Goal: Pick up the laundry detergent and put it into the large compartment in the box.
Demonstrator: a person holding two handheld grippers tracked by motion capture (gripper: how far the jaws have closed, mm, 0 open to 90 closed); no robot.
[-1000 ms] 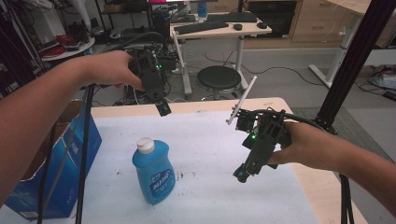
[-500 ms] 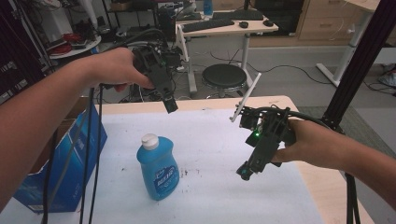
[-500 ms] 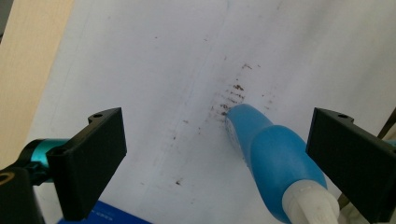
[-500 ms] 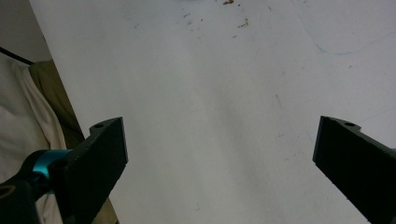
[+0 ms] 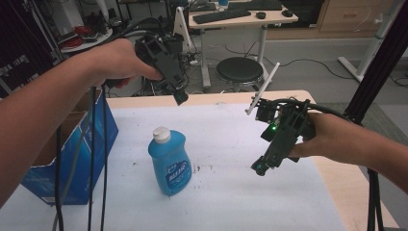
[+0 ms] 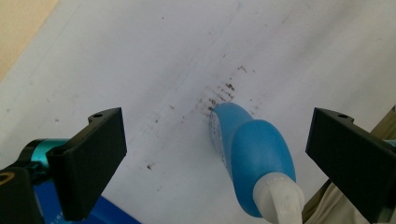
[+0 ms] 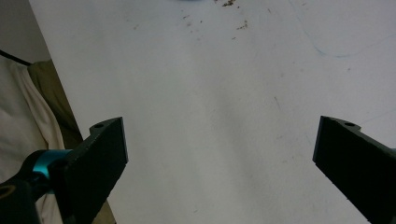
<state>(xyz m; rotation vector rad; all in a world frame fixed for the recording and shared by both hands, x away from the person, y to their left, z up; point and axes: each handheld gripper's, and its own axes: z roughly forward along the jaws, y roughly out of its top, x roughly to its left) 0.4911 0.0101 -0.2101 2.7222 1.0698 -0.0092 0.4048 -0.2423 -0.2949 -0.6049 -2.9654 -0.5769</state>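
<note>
A blue soap bottle (image 5: 169,163) with a white cap stands upright on the white table (image 5: 226,192), left of centre. My left gripper (image 5: 180,97) hangs in the air above and behind it, open and empty. From that gripper's own view the bottle (image 6: 254,161) lies below, between the spread jaws and toward the right one. My right gripper (image 5: 260,166) hovers low over the table to the bottle's right, open with nothing between its jaws. The right gripper view looks down on bare table (image 7: 219,116).
A blue cardboard box (image 5: 72,144) stands open at the table's left edge. Black cables (image 5: 96,168) hang from the left gripper in front of it. Dark specks (image 5: 202,168) mark the table beside the bottle. A stool (image 5: 239,70) and desk stand beyond the far edge.
The left gripper has drifted slightly right and nearer over the bottle. The right gripper has hardly moved. The bottle stands where it was.
</note>
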